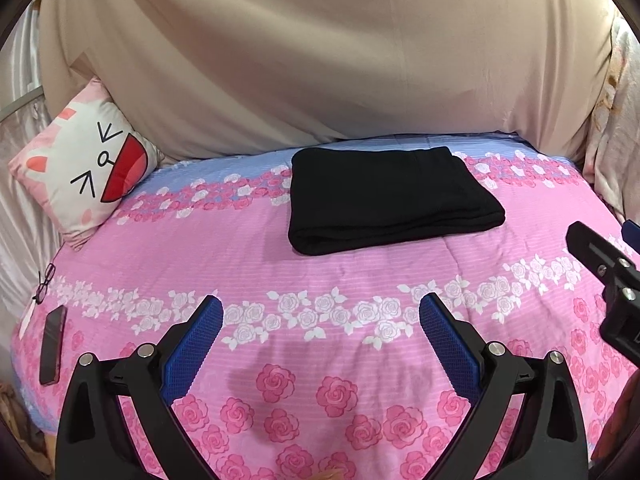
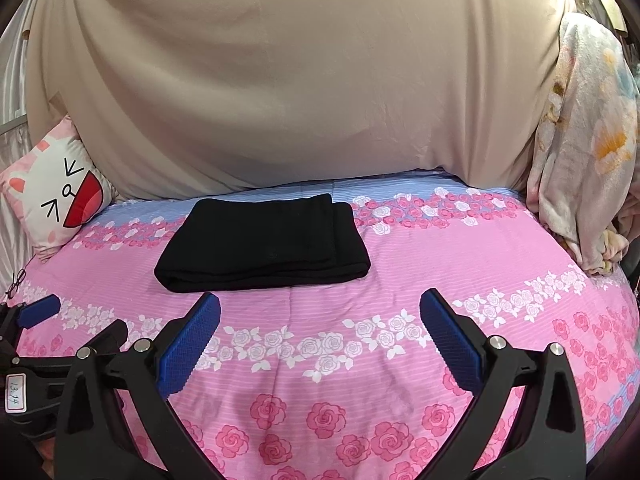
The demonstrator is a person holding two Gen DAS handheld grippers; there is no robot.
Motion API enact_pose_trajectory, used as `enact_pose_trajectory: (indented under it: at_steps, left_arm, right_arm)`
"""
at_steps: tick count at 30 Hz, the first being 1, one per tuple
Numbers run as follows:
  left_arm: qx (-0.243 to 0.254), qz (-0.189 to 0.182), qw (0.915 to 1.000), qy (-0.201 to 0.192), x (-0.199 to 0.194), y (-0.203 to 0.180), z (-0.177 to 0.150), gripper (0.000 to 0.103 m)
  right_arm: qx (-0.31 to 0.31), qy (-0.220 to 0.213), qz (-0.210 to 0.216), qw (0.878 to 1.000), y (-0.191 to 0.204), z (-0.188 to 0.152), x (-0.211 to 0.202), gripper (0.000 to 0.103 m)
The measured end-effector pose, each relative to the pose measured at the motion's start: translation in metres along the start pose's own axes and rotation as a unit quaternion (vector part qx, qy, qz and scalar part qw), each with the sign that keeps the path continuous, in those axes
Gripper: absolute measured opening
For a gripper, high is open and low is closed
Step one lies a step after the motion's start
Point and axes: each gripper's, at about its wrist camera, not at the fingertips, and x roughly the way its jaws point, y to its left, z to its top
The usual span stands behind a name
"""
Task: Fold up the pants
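Bare pink floral bedspread (image 1: 320,272) lies open across the frame's lower centre, in front of the folded black pants (image 1: 388,196). At left edge, phone (image 1: 53,346), glasses (image 1: 45,282), cat pillow (image 1: 86,160) crowd passage.

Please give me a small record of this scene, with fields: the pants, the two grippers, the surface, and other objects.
pants: black pants, folded into a flat rectangle, lying toward the far side
left gripper: open, empty
right gripper: open, empty
surface: pink floral bedsheet
other objects: cat-face pillow, glasses, phone at left edge
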Motion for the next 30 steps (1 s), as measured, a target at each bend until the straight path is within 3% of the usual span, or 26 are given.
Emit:
enact_pose_trajectory:
  at_steps: [30]
  left_arm:
    - [0.012, 0.006, 0.9999, 0.000, 0.0021, 0.0012, -0.0008, 0.097]
  right_arm:
    - [0.006, 0.010, -0.002, 1.000, 0.0008, -0.0032, 0.0037, 0.098]
